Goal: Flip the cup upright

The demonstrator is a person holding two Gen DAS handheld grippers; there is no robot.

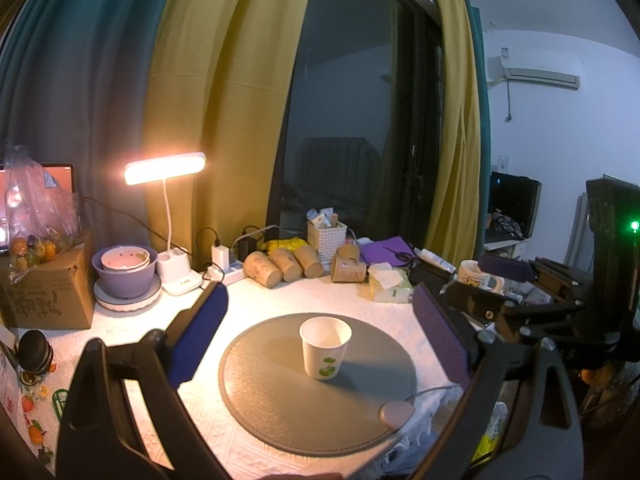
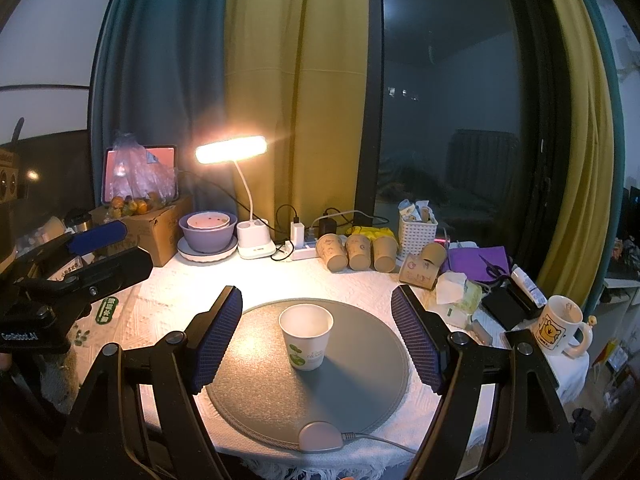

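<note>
A white paper cup [image 1: 325, 347] with a green print stands upright, mouth up, on a round grey mat [image 1: 280, 400]. My left gripper [image 1: 320, 320] is open and empty, its blue pads wide on either side of the cup, nearer the camera than it. In the right wrist view the same cup [image 2: 306, 336] stands on the mat [image 2: 260, 384]. My right gripper [image 2: 318, 328] is open and empty, pads either side of the cup without touching. The left gripper also shows at the left [image 2: 96, 248], and the right gripper's body at the right of the left wrist view [image 1: 520, 308].
A lit desk lamp [image 2: 231, 148], stacked bowls [image 2: 208, 232], a cardboard box [image 2: 156, 228], a power strip [image 2: 304, 252], several brown paper cups on their sides [image 2: 360, 254], a white basket [image 2: 418, 234], tissues [image 2: 456, 292] and a cartoon mug [image 2: 560, 326] ring the mat. A cabled puck [image 2: 320, 436] lies at the table's front edge.
</note>
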